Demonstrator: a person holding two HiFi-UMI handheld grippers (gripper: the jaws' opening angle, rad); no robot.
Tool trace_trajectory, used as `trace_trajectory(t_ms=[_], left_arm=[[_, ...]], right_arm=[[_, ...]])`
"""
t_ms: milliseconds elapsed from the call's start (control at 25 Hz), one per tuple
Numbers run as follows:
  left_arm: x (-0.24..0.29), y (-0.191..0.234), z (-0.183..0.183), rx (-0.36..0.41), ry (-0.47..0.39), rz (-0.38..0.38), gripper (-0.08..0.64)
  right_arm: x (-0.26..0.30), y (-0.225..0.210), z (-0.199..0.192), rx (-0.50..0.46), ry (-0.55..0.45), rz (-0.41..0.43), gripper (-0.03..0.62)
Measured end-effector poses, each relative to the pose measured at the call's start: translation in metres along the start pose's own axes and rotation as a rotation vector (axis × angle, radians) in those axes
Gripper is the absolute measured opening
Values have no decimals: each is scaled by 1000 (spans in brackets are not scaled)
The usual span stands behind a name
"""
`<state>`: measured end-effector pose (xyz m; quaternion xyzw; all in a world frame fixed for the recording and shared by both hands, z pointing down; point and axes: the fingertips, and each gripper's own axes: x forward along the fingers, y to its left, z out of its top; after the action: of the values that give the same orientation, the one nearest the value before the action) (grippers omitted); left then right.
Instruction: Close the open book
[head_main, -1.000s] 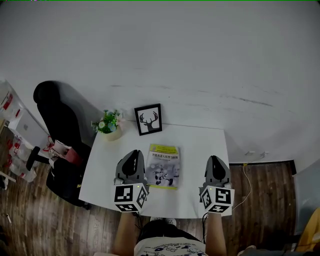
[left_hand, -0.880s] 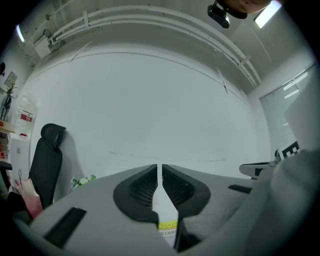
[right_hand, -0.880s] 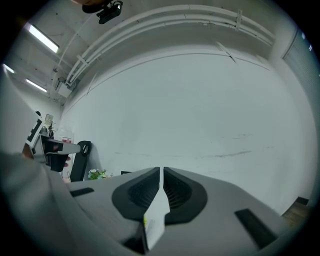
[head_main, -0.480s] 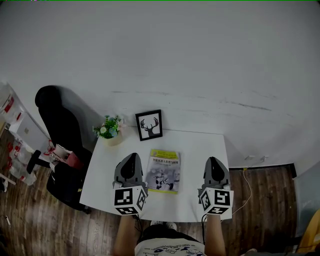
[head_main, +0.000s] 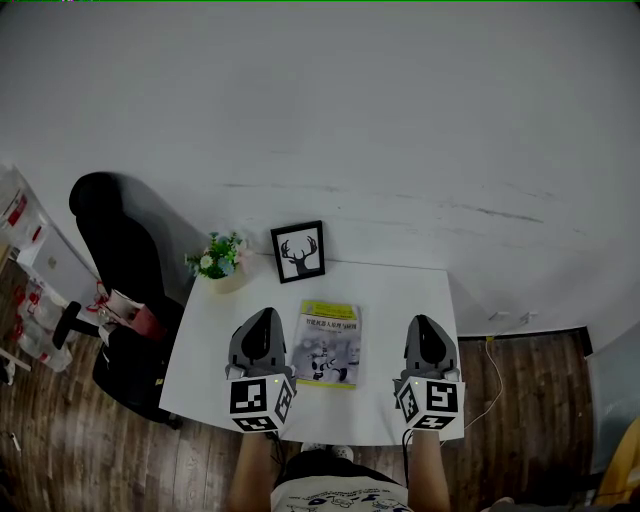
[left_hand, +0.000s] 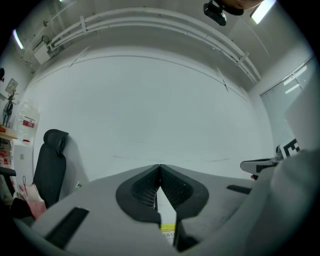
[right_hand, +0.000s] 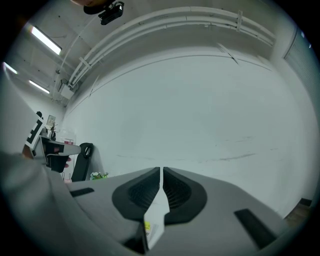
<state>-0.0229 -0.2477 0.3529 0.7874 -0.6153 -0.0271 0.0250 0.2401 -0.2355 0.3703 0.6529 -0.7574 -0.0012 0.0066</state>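
the book (head_main: 327, 343) lies flat on the worktop (head_main: 400, 290) with its cover up, so it looks already closed. it sits just right of the left gripper (head_main: 262, 314) and well left of the right gripper (head_main: 427, 322), roughly level with their tips.

the left gripper's jaws are pressed together at the tips and hold nothing; its own view shows only wall ahead and a sliver of worktop below. the right gripper's jaws are all but together, with a thin slit between the pads and nothing in it.

both grippers point level over the near part of the worktop, one on each side of the book and clear of it, touching neither cover nor edge. that fits a finished job: with the cover down there's nothing left to pinch, so the jaws rest closed and keep off the book.

beyond the tips, a picture frame (head_main: 298, 251) and a small plant (head_main: 220, 255) stand at the far edge, well apart from both grippers.
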Motion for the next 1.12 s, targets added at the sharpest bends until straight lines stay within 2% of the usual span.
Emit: trace_trajectory(t_ms=[1120], left_arm=[[2, -5, 0, 3, 2, -19, 23]], right_arm=[[-1, 1, 1, 0, 5, -4, 29]])
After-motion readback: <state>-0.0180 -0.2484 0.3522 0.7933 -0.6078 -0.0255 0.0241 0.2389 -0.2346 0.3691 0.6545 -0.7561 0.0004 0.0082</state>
